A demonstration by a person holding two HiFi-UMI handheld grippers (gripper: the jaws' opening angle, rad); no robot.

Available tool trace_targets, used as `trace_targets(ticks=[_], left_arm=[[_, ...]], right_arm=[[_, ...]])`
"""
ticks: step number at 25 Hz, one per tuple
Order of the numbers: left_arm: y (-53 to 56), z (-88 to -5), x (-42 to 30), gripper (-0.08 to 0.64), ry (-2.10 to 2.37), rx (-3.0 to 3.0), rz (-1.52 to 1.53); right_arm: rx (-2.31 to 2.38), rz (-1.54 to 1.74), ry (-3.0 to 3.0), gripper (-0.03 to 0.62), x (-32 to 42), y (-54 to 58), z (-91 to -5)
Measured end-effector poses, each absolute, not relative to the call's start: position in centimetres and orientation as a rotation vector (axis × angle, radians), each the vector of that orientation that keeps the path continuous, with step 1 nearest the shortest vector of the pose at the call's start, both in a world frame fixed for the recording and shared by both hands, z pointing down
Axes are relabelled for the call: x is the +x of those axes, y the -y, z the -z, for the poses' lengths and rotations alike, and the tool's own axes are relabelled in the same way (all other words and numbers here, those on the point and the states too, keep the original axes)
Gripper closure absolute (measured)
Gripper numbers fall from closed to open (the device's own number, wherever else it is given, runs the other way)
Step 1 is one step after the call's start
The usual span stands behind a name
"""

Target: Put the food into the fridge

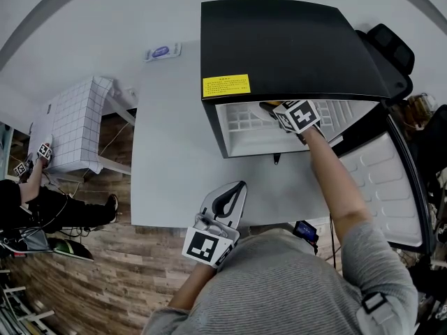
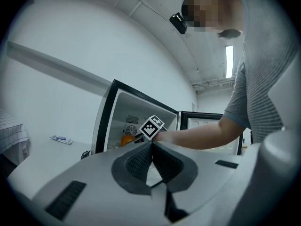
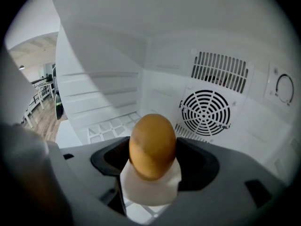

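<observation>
Inside the black fridge (image 1: 279, 47), the right tool (image 3: 153, 168) is reached in on an outstretched arm. Its jaws are clamped on a smooth, egg-shaped, orange-brown food (image 3: 152, 145) above the white grid shelf (image 3: 113, 128), facing a round fan grille (image 3: 205, 111). Held close to the body, the left tool (image 1: 234, 195) hangs at the matte grey tabletop's (image 1: 167, 152) near edge, its ribbed jaws pressed together on nothing.

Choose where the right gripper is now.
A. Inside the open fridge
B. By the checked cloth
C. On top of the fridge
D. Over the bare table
A: the right gripper, shut on the food, reaches into the fridge, and the right gripper view shows the fan grille on its back wall.
</observation>
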State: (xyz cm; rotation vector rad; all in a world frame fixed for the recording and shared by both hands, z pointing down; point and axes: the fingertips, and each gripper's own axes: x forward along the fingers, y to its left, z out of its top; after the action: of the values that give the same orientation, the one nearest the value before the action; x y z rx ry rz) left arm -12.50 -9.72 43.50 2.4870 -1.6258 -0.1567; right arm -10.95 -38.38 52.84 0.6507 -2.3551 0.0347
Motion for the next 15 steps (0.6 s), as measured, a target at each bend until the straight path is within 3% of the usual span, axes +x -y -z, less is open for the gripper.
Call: trace_targets(ticks=[15], left_arm=[[10.0, -43.6, -12.0, 0.549, 1.604, 2.499, 0.134]], right_arm=[[0.7, -0.062, 2.42, 0.279, -10.5, 38.5, -51.4]])
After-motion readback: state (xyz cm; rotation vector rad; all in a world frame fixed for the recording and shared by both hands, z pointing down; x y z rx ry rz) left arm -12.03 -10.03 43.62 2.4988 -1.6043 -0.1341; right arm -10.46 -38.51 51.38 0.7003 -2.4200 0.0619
